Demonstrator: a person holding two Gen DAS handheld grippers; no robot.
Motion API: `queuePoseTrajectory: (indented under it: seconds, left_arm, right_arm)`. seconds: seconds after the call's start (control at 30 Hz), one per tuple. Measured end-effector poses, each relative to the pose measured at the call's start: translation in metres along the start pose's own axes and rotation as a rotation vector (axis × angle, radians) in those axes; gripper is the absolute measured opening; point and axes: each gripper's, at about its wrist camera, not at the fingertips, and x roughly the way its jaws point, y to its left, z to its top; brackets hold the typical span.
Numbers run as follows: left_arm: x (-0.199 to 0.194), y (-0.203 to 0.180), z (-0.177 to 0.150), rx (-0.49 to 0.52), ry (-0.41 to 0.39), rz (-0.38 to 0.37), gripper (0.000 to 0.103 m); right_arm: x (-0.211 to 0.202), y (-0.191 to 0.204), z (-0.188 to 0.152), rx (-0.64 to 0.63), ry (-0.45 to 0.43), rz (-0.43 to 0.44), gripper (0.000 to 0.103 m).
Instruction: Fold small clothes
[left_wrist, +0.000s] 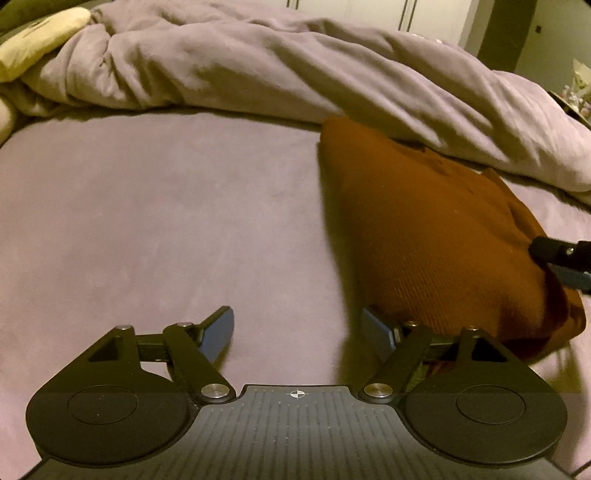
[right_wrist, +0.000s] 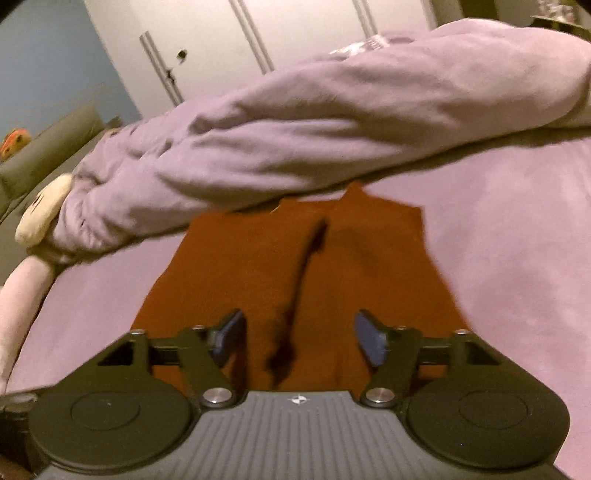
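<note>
A rust-brown knitted garment (left_wrist: 436, 236) lies on the mauve bed sheet (left_wrist: 147, 221), folded in from both sides, with a dark seam down its middle in the right wrist view (right_wrist: 295, 266). My left gripper (left_wrist: 298, 328) is open and empty over the sheet, at the garment's left edge; its right finger (left_wrist: 376, 328) is next to the cloth. My right gripper (right_wrist: 300, 334) is open and empty just above the garment's near end. Part of the right gripper's fingers (left_wrist: 561, 258) shows in the left wrist view, over the garment's right side.
A bunched lilac duvet (left_wrist: 295, 74) lies along the far side, touching the garment's far edge (right_wrist: 332, 122). A cream soft toy (left_wrist: 37, 40) sits at the far left (right_wrist: 40, 218). White wardrobe doors (right_wrist: 258, 40) stand behind.
</note>
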Motion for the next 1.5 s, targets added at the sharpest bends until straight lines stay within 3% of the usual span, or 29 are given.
queuePoseTrajectory:
  seconds: [0.13, 0.27, 0.3, 0.33, 0.4, 0.43, 0.57, 0.6, 0.7, 0.77, 0.83, 0.87, 0.93, 0.97, 1.0, 1.03, 1.1, 1.2, 1.3, 1.5]
  left_arm:
    - [0.0, -0.006, -0.001, 0.017, -0.007, 0.016, 0.082]
    - [0.001, -0.007, -0.001, 0.018, -0.001, 0.02, 0.082]
    - [0.001, -0.007, -0.001, 0.019, 0.001, 0.022, 0.082]
    - [0.001, -0.007, 0.0, 0.021, 0.001, 0.025, 0.082]
    - [0.0, -0.009, 0.0, 0.028, 0.0, 0.043, 0.084]
    - [0.0, -0.01, -0.001, 0.029, -0.001, 0.053, 0.087]
    - [-0.007, -0.012, -0.001, 0.028, -0.007, 0.064, 0.092]
    - [-0.01, -0.014, 0.0, 0.036, -0.016, 0.063, 0.094]
    - [-0.018, -0.024, 0.001, 0.073, -0.037, 0.063, 0.095]
    - [-0.018, -0.034, 0.002, 0.093, -0.038, 0.047, 0.095]
    - [-0.014, -0.043, 0.001, 0.107, -0.027, 0.041, 0.095]
    - [-0.01, -0.048, 0.0, 0.111, -0.017, 0.037, 0.095]
    - [-0.004, -0.055, -0.003, 0.121, 0.018, 0.032, 0.095]
    - [-0.003, -0.059, -0.005, 0.129, 0.029, 0.027, 0.095]
    - [-0.004, -0.061, -0.007, 0.142, 0.03, 0.02, 0.095]
    - [-0.007, -0.062, -0.008, 0.153, 0.024, 0.024, 0.095]
    - [-0.013, -0.063, -0.007, 0.165, -0.001, 0.04, 0.095]
    - [-0.024, -0.058, 0.002, 0.127, -0.04, 0.021, 0.095]
    - [-0.032, -0.061, 0.012, 0.093, -0.073, -0.023, 0.096]
    - [-0.03, -0.082, 0.01, 0.18, -0.063, -0.039, 0.097]
  right_arm:
    - [0.025, -0.013, 0.007, 0.129, 0.118, 0.134, 0.07]
    - [0.044, -0.007, 0.016, 0.175, 0.149, 0.185, 0.071]
    - [0.047, -0.004, 0.017, 0.159, 0.149, 0.179, 0.064]
    - [0.049, 0.001, 0.018, 0.129, 0.148, 0.166, 0.047]
    - [0.05, 0.014, 0.021, 0.043, 0.147, 0.155, 0.031]
    - [0.048, 0.021, 0.021, -0.008, 0.138, 0.147, 0.028]
    - [0.03, 0.062, 0.016, -0.322, 0.036, -0.035, 0.021]
    - [0.016, 0.074, 0.014, -0.423, -0.04, -0.081, 0.019]
    - [-0.022, 0.086, 0.016, -0.538, -0.235, -0.184, 0.018]
    - [-0.033, 0.082, 0.008, -0.633, -0.313, -0.276, 0.018]
    - [-0.027, 0.058, 0.003, -0.607, -0.29, -0.346, 0.019]
    - [-0.021, 0.042, 0.002, -0.554, -0.256, -0.339, 0.021]
    - [0.008, 0.003, -0.002, -0.465, -0.087, -0.339, 0.038]
    - [0.017, -0.015, -0.006, -0.41, -0.031, -0.331, 0.041]
    - [0.012, -0.025, -0.006, -0.36, -0.056, -0.318, 0.043]
    - [0.003, -0.032, -0.002, -0.309, -0.066, -0.298, 0.055]
    - [-0.021, -0.044, 0.008, -0.181, -0.094, -0.264, 0.067]
    - [-0.048, -0.05, 0.006, -0.131, -0.142, -0.202, 0.069]
    - [-0.056, -0.046, -0.002, -0.127, -0.119, -0.181, 0.07]
    - [-0.056, -0.034, -0.015, -0.144, -0.139, -0.196, 0.069]
